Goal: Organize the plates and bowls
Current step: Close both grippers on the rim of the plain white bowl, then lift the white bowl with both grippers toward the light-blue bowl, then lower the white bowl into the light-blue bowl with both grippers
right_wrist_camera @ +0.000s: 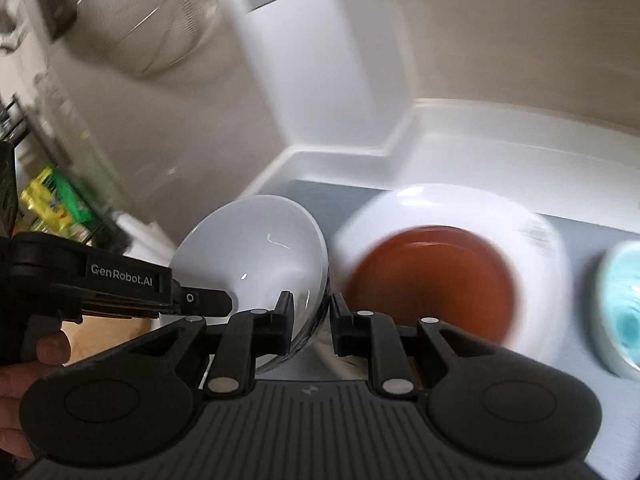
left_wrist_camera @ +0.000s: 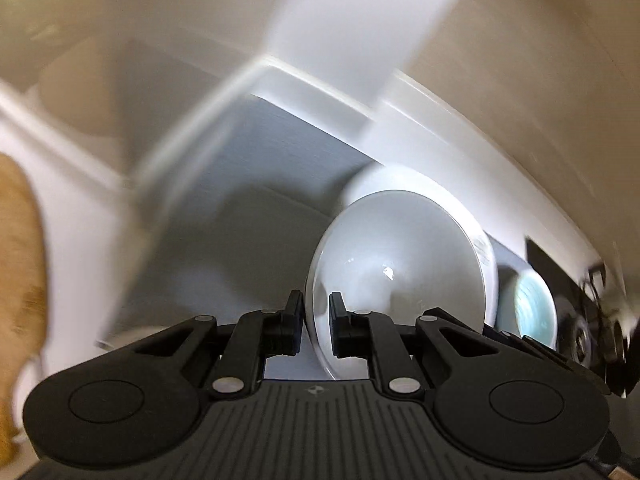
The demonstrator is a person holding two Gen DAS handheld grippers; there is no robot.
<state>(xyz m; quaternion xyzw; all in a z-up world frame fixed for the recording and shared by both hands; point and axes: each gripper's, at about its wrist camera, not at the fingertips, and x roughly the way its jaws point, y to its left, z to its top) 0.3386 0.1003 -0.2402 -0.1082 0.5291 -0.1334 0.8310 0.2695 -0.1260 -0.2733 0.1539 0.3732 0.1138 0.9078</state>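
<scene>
A grey mat [right_wrist_camera: 592, 240] carries a white dish [right_wrist_camera: 532, 232] with a brown bowl [right_wrist_camera: 432, 280] inside, at 3 o'clock of the lifted white bowl [right_wrist_camera: 256, 248]. A teal bowl [right_wrist_camera: 624, 304] sits further right. Left gripper [left_wrist_camera: 315, 312] and right gripper [right_wrist_camera: 310, 312] each pinch its rim, at 9 and 3 o'clock.

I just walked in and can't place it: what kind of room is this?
Most likely a home kitchen: a white bowl, a brown dish and a blue bowl sit by a white counter edge, with a metal colander above.
</scene>
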